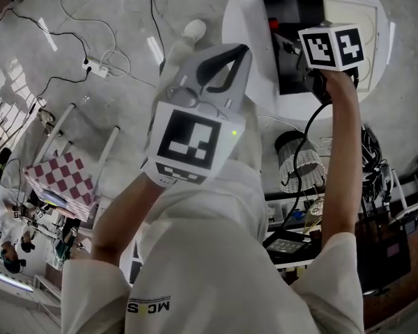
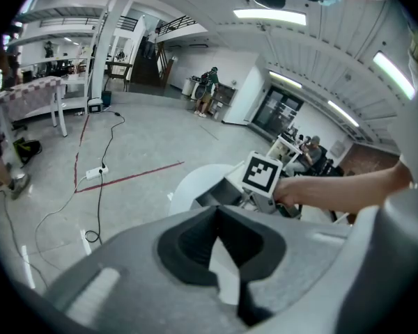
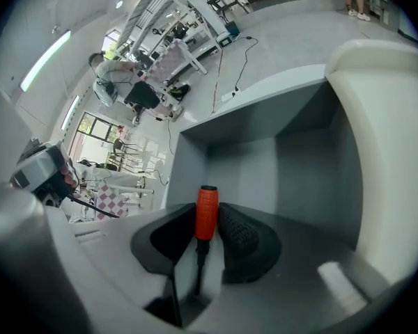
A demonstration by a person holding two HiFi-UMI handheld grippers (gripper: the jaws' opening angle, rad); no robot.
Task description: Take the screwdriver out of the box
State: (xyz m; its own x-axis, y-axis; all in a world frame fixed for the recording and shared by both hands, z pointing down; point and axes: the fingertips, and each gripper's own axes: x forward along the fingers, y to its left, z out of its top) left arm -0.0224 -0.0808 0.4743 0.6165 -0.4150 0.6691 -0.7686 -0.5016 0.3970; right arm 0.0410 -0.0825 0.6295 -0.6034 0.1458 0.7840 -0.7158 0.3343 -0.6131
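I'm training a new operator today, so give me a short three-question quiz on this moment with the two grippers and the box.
1. True or false: the left gripper holds the screwdriver.
2. What colour is the screwdriver's handle? A red-orange, B blue, C green.
3. Fill in: the box stands on a round white ____.

Key:
1. False. The screwdriver sits between the jaws of the right gripper, inside the box. The left gripper is shut and empty.
2. A.
3. table.
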